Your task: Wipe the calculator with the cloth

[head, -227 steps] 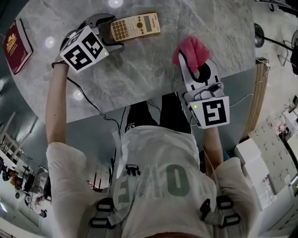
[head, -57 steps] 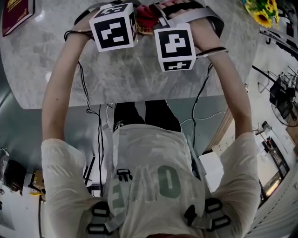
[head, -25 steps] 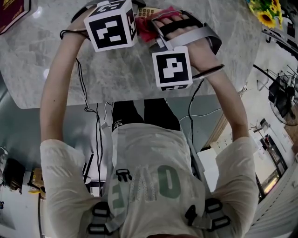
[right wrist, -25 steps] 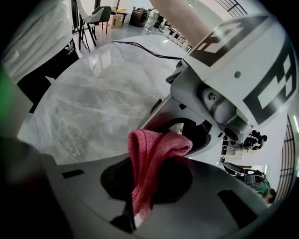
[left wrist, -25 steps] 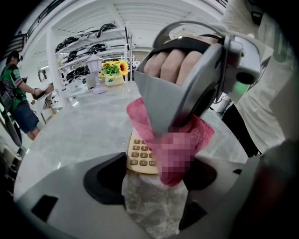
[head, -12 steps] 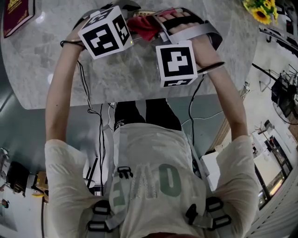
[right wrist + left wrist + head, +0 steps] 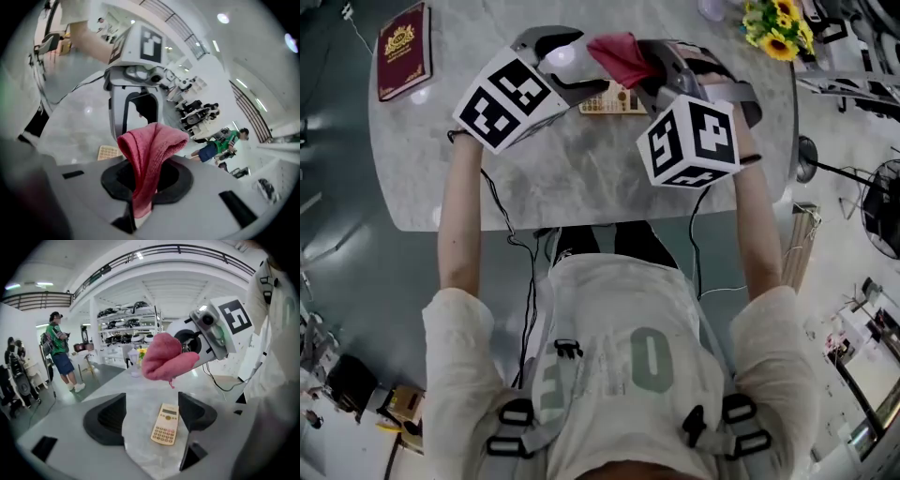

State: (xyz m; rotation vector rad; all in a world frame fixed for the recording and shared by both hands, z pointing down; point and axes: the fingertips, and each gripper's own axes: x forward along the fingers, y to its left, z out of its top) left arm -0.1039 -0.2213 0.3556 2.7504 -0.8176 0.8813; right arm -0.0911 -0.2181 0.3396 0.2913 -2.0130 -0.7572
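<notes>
Marble table (image 7: 581, 178) bears calculator (image 7: 165, 423); left tool (image 7: 150, 416) gapes, right tool (image 7: 146, 182) clamps cloth (image 7: 152, 143).

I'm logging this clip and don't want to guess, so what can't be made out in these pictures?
Head view: both ends of the calculator, hidden under the left gripper and the right gripper.
Left gripper view: the calculator's display and key labels, too small to read.
Right gripper view: most of the calculator, behind the gripper body and the cloth.
Head view: the flowers, cut by the top edge.
</notes>
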